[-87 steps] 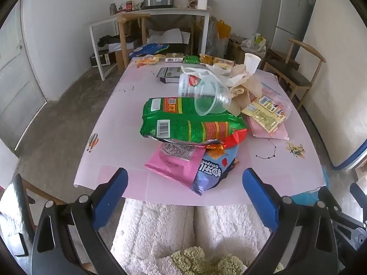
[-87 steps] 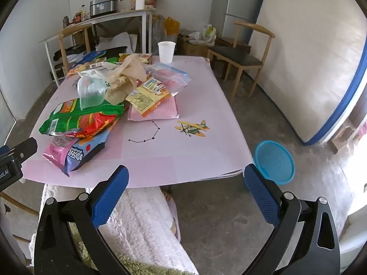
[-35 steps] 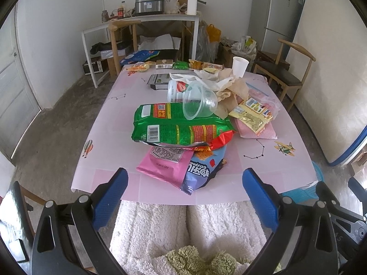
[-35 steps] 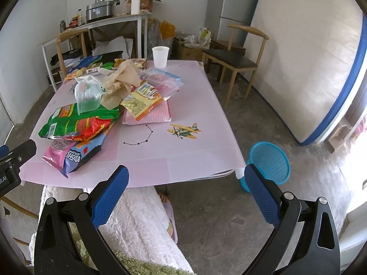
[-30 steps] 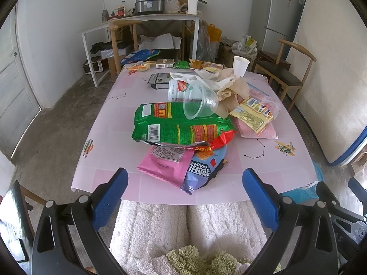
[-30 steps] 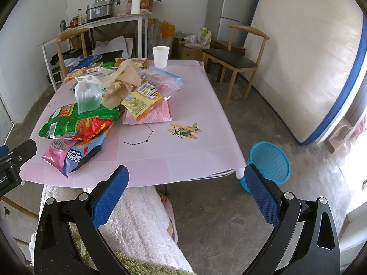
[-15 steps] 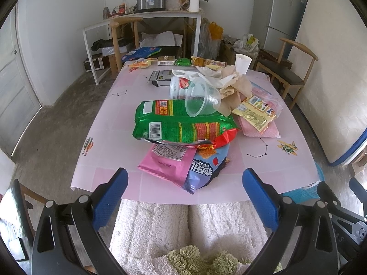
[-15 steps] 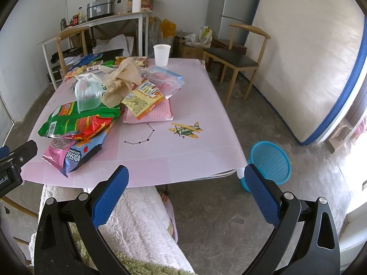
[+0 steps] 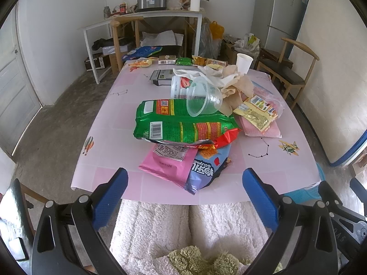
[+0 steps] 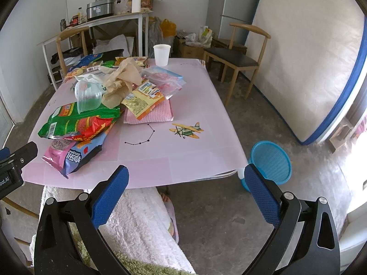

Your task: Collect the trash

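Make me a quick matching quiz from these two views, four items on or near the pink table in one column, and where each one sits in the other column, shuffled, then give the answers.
Column one
1. clear plastic cup
2. white paper cup
3. blue basket
4. pink snack bag

Column two
A. on the floor beside the table's corner
B. lying on its side on top of the green snack bag
C. standing upright at the far end of the table
D. at the bottom of the near pile, partly under other bags

Pairs: 1-B, 2-C, 3-A, 4-D
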`<state>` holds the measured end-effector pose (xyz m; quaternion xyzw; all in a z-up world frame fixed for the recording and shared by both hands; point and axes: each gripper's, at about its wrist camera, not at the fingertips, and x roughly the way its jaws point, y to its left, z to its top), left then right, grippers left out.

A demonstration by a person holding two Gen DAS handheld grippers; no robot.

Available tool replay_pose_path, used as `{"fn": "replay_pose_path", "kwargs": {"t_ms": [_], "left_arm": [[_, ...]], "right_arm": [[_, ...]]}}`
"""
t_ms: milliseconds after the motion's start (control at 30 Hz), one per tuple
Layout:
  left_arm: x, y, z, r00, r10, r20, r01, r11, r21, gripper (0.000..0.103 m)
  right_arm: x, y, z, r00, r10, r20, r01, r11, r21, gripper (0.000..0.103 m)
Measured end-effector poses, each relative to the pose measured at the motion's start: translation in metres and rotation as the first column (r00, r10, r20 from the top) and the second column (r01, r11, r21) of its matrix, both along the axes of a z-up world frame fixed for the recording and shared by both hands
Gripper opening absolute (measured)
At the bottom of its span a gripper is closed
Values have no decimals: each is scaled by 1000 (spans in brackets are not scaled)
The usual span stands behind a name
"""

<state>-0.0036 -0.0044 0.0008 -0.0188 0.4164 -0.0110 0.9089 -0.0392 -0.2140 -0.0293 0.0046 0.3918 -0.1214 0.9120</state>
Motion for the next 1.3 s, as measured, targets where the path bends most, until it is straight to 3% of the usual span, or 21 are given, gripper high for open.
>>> {"fn": "replay_pose_path", "kwargs": {"t_ms": [567,900,1133,1300], "left_arm": [[13,9,-10,1000,15,-9,-15,1000,8,98],[38,32,-30,999,-3,-33,1,999,-53,98],[59,46,-22,997,-44,71,50,995,-85,98],[75,56,-6,976,-106,189,140,975,-175,98]], "right_arm": [[17,9,3,999,49,8,-49,999,15,96],[49,28,-4,987,151,47,-154,985,78,96],[80,24,-5,980,177,95,-191,966,171,96],[109,13,10,972,195,131,-224,934,277,93]]}}
